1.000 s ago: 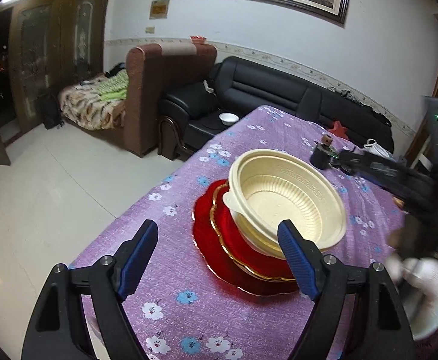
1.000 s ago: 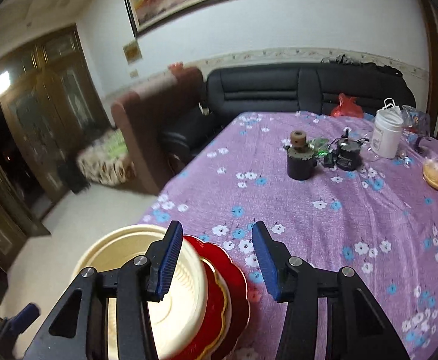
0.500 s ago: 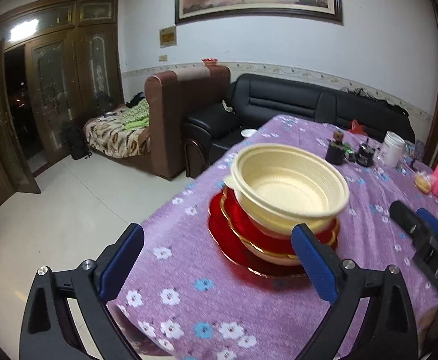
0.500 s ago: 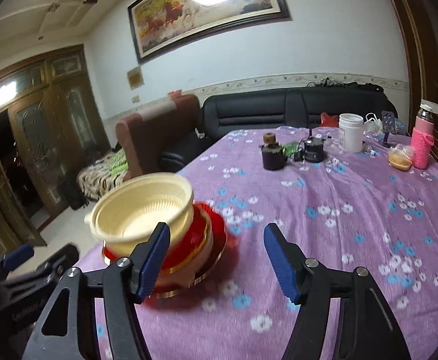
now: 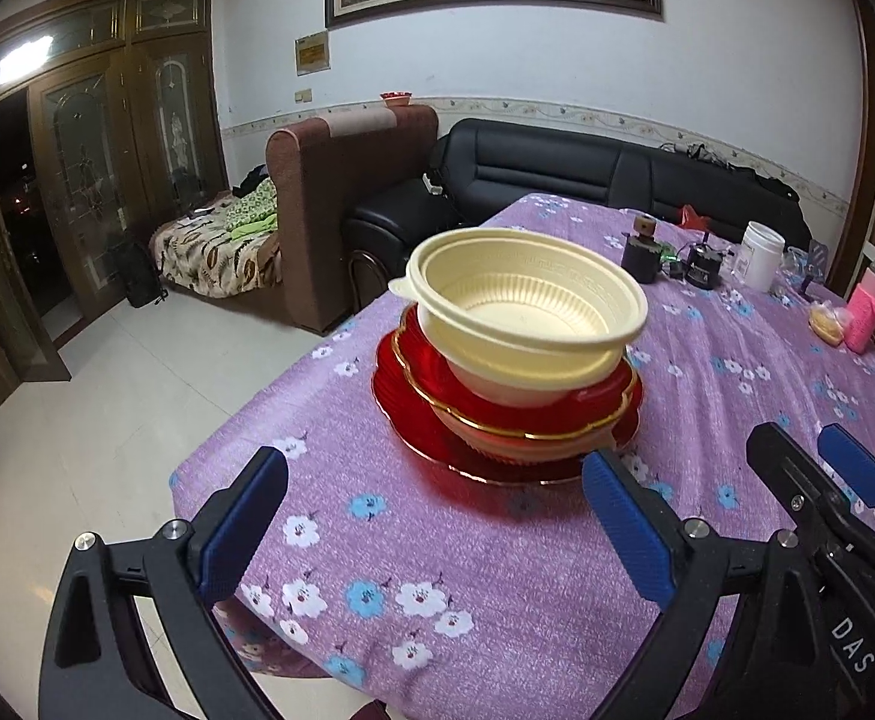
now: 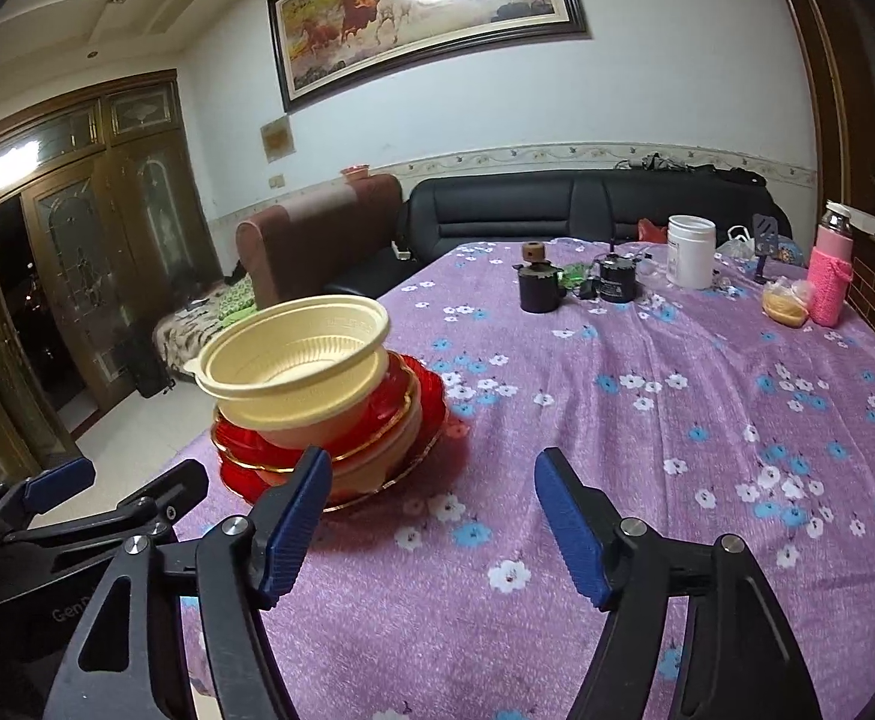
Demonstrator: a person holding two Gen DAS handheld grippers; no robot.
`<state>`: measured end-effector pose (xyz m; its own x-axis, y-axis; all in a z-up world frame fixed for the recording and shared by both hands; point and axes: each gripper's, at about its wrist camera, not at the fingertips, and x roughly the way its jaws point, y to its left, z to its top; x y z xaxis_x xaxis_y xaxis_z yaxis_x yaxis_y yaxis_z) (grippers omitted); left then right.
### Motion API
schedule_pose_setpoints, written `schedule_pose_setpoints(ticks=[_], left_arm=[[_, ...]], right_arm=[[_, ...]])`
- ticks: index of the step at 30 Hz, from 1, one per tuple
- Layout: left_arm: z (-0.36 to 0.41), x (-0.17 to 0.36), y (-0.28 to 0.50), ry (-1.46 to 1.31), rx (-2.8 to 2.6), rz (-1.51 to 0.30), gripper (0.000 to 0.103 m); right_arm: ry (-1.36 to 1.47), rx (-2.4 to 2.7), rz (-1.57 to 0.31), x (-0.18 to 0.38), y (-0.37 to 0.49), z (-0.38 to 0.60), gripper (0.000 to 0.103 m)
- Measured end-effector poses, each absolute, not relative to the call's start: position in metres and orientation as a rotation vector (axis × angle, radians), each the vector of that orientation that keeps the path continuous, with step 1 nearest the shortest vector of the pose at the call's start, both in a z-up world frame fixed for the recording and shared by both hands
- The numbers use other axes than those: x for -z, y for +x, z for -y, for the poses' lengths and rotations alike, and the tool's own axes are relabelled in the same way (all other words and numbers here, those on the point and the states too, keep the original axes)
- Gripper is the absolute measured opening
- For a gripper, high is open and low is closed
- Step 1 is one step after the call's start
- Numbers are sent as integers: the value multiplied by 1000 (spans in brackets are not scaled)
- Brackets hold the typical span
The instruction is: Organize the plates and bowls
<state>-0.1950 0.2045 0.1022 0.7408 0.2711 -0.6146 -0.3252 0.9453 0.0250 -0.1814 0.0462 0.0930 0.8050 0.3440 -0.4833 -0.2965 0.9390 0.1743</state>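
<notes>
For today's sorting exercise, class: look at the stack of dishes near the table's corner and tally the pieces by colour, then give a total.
Cream bowls: 2, nested together at the top
Red gold-rimmed dishes: 1, under the cream bowls
Red flat plates: 1, at the bottom on the tablecloth
Total: 4, counting only pieces that can be told apart in these views.

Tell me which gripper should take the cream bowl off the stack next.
Left, probably. The left gripper is open and faces the cream bowl head-on. The right gripper, jaws opening and empty, points past the stack, which sits to its left.
</notes>
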Motion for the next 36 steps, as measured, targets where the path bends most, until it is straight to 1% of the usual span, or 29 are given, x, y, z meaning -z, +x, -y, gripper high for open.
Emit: schedule_pose_setpoints(ticks=[22,36], left_arm=[[-211,-64,-178,-115,-314,-791,99],[-220,-47,-164,-144,-307,-847,99]], right_arm=[[75,-306,-659,-60,-164,-51,76],[56,-293,-699,-48,-154,-58,76]])
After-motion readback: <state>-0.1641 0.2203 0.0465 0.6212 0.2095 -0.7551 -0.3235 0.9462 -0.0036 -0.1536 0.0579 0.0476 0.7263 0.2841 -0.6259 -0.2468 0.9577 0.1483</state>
